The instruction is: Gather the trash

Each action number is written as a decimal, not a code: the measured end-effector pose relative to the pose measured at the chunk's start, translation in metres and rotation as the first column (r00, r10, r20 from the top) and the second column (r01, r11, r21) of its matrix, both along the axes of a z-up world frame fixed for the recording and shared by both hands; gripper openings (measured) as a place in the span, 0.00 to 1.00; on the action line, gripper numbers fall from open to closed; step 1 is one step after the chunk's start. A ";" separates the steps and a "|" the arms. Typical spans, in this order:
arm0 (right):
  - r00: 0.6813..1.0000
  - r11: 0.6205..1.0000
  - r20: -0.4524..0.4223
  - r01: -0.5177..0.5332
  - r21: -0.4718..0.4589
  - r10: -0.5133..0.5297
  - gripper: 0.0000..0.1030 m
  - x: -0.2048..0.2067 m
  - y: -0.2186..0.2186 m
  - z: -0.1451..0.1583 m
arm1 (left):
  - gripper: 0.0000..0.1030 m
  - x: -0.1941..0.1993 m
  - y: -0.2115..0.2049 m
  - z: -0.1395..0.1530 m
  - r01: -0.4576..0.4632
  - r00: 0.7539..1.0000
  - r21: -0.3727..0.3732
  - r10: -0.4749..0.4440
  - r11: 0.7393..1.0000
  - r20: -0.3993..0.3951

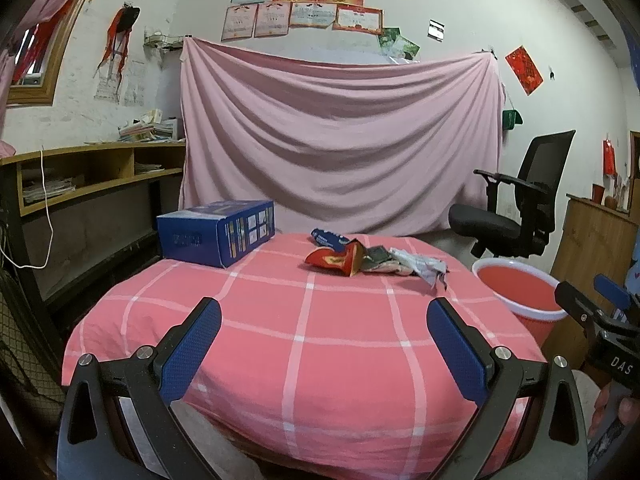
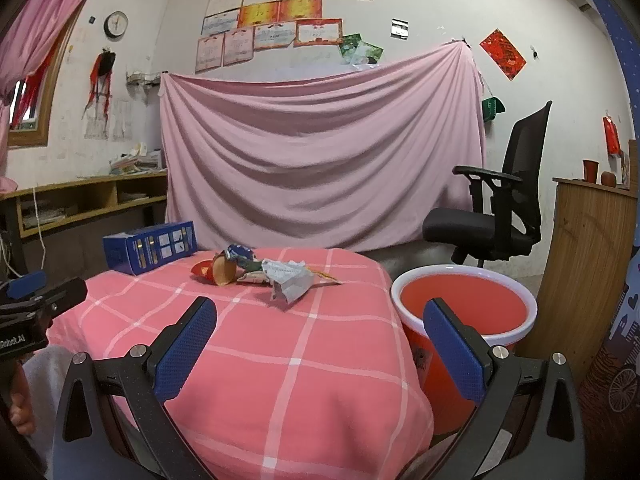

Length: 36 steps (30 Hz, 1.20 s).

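The left gripper (image 1: 324, 344) and the right gripper (image 2: 320, 342) are both held with fingers spread wide apart and nothing between them, low over the near edge of the pink checked table cover (image 1: 304, 360), well short of the trash. The wrappers (image 1: 340, 258) and crumpled paper (image 2: 290, 278) are seen piled together toward the far side of the cover, right of a blue box (image 1: 218, 232). The red bucket (image 2: 466, 306) beside the table appears empty, so collection is judged not yet begun, with every piece left to be lifted and dropped in.
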State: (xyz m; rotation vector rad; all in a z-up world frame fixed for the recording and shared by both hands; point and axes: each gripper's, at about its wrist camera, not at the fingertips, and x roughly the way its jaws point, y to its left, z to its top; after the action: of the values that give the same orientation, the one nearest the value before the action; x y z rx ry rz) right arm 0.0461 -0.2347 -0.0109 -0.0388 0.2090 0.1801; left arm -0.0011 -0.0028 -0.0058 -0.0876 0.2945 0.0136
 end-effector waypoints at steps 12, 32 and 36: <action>0.999 0.999 0.041 0.004 0.036 -0.006 1.00 0.008 -0.009 0.020 | 0.98 0.020 -0.006 0.023 -0.034 0.999 0.030 0.032 0.999 0.040; 0.980 0.999 0.200 -0.001 0.042 -0.007 1.00 0.054 -0.019 0.064 | 0.98 0.074 -0.014 0.061 -0.059 0.985 0.086 0.043 0.995 0.169; 0.976 0.999 0.219 0.002 0.038 -0.010 1.00 0.080 -0.019 0.066 | 0.98 0.105 -0.016 0.055 -0.068 0.985 0.102 0.050 0.992 0.166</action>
State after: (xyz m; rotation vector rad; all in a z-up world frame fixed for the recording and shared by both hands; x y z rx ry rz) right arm 0.1260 -0.2537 0.0553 -0.0200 -0.0151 0.1721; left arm 0.1036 -0.0183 0.0496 0.0100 0.1272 0.0811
